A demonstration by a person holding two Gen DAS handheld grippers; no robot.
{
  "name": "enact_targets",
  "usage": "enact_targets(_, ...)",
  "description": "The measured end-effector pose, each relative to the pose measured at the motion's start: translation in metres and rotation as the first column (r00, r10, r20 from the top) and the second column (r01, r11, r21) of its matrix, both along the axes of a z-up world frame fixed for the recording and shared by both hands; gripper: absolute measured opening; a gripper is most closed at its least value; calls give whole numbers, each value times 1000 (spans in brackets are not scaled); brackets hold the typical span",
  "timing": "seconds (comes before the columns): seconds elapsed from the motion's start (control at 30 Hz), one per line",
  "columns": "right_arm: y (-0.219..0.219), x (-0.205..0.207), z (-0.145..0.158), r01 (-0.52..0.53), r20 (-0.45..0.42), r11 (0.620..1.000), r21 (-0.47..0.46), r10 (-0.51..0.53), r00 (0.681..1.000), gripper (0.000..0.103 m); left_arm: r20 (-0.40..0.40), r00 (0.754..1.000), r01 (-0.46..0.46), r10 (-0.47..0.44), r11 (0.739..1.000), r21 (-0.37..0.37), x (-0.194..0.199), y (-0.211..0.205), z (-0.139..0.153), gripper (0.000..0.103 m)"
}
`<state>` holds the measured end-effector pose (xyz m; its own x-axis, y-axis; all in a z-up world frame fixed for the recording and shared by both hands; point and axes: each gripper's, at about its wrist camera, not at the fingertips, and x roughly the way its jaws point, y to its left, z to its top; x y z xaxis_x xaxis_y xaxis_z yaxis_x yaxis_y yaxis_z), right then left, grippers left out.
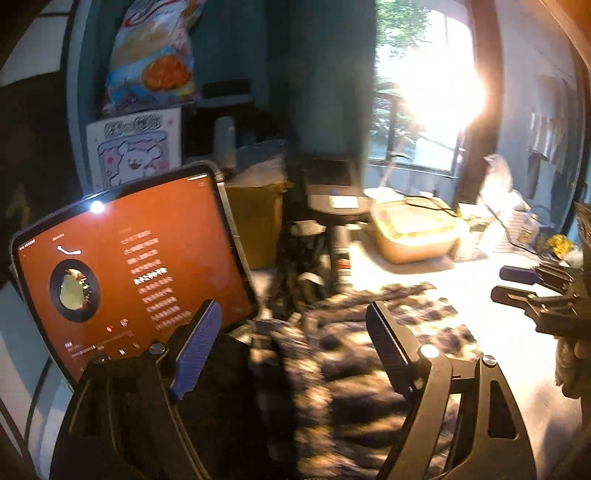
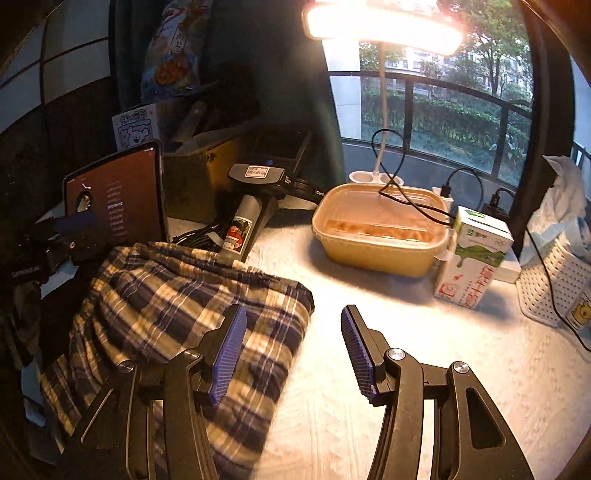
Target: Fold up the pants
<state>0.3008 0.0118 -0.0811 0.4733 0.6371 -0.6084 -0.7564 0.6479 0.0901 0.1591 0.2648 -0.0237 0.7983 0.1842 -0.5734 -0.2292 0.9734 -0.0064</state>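
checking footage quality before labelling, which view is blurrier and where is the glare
Left wrist view: motion-smeared, the plaid pants lose their pattern, and the window blows out white. Right wrist view: sharper, pants checks crisp, glare only from the lamp at the top; both bend at the fisheye edges.

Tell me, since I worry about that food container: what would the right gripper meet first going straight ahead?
Probably the bare table first: the open right gripper points downward, just right of the plaid pants. The food container lies farther on; depth is uncertain.
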Motion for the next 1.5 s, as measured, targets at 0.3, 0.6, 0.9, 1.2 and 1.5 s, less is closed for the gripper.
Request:
enact_targets(0.3,-51,-32,10,42,17,999,26,-43,999,57,-1,997,79,-79,997,-21,-21,-63,2,81)
enact_targets(0.6,-111,-66,14,97,32,994,51,-98,995,57,20,991,134,-134,991,-30,-42,-115,8,81)
enact_targets(0.9,-169,-96,21,173,59,982,76,-177,982,59,56,979,200,-198,979,-31,-58,-161,16,81)
enact_targets(1.2,-215,-133,41,240,123,964,117,-254,959,63,126,960,252,-250,968,-1,-80,-194,37,81)
enact_targets(1.5,-246,-170,72,273,205,946,174,-306,930,74,241,938,254,-250,967,14,-113,-216,68,98)
